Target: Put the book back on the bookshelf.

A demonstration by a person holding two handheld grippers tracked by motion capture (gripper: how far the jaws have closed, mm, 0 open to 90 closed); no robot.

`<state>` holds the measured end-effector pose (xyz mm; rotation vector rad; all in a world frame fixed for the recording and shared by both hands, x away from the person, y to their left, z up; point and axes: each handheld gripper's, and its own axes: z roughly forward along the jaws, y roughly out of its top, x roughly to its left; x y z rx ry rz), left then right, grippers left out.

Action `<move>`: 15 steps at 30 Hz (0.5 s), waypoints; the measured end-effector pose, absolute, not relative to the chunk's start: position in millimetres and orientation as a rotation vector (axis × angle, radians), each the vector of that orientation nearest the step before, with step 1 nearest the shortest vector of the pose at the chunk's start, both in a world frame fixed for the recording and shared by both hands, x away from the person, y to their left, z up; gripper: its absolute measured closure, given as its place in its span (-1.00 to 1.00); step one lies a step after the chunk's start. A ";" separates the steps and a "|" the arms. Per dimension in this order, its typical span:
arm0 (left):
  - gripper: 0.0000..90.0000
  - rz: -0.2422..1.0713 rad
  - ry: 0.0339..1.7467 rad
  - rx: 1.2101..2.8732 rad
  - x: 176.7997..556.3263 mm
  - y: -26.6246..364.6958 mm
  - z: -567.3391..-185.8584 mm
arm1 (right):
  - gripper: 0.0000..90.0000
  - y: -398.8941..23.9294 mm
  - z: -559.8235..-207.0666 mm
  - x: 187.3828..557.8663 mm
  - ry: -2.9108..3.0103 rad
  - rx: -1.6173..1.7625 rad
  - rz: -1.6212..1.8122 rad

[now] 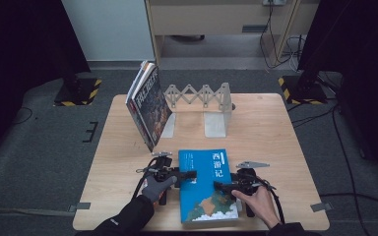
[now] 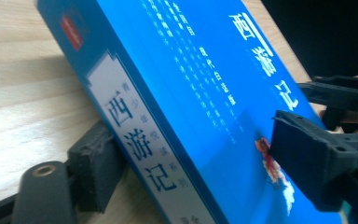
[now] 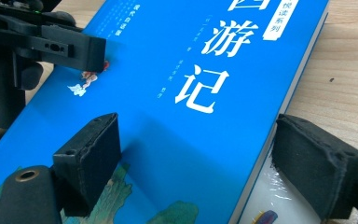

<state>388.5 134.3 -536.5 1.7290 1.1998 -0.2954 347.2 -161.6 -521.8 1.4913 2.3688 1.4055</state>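
Observation:
A blue book (image 1: 206,187) with white Chinese title characters lies on the wooden table (image 1: 266,132) near its front edge. My left gripper (image 1: 189,175) reaches in from the book's left, spine side. In the left gripper view one pad sits under the spine and the other presses on the cover of the book (image 2: 191,93), so this gripper (image 2: 200,161) is shut on it. My right gripper (image 1: 221,187) comes from the right. In its own view the right gripper (image 3: 203,156) holds the book (image 3: 168,93), one pad on the cover and one at the page edge.
A dark-covered book (image 1: 147,105) with others behind it leans upright against a grey accordion bookstand (image 1: 202,96) at the back of the table. Bare wood lies to the right of the stand. Black stands with striped bases stand on the floor beyond both far corners.

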 end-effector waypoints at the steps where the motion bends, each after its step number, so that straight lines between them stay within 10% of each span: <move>1: -0.53 -0.287 1.198 1.741 388.6 132.9 -535.9 | -0.65 -161.7 -521.7 347.4 2.371 1.490 1.405; 15: -0.19 -0.348 1.131 1.736 389.4 125.8 -521.5 | -0.63 -163.7 -520.2 350.2 2.399 1.493 1.408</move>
